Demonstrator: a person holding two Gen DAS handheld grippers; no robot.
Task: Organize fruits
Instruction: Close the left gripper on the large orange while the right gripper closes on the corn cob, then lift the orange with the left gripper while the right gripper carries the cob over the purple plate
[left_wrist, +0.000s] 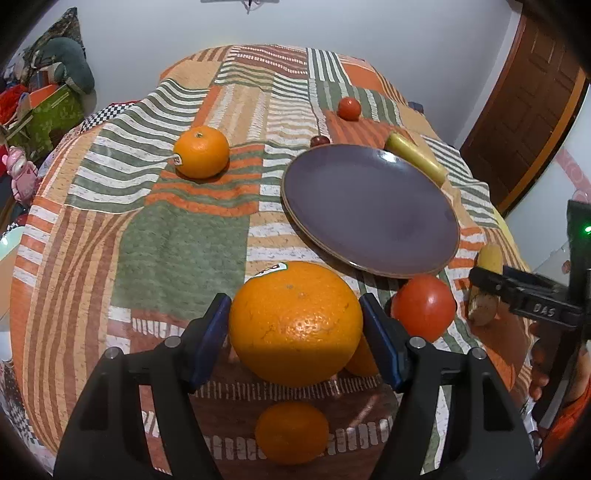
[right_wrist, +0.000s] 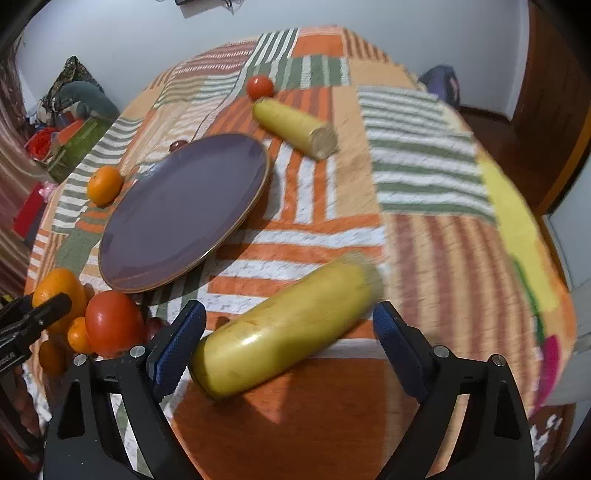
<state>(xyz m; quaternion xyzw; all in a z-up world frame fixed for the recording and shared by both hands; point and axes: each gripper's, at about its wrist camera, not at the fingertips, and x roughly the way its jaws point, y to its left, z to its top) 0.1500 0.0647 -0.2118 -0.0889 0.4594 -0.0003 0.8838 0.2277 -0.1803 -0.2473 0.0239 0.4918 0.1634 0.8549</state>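
My left gripper (left_wrist: 295, 325) is shut on a large orange (left_wrist: 295, 321), held just above the patchwork cloth near the purple plate (left_wrist: 369, 206). A red tomato (left_wrist: 423, 306) and a small orange (left_wrist: 291, 432) lie close by. My right gripper (right_wrist: 286, 341) is open, its pads on either side of a yellow banana piece (right_wrist: 284, 332) lying on the cloth, not touching it. The plate (right_wrist: 184, 210) is empty. The right gripper also shows in the left wrist view (left_wrist: 517, 291) at the banana piece (left_wrist: 485, 280).
Another orange (left_wrist: 201, 157), a small tomato (left_wrist: 349, 108), a dark red fruit (left_wrist: 319, 140) and a second banana piece (right_wrist: 295, 127) lie around the plate. Clutter and boxes (left_wrist: 48, 107) stand beyond the table's left edge. A wooden door (left_wrist: 524, 99) is at right.
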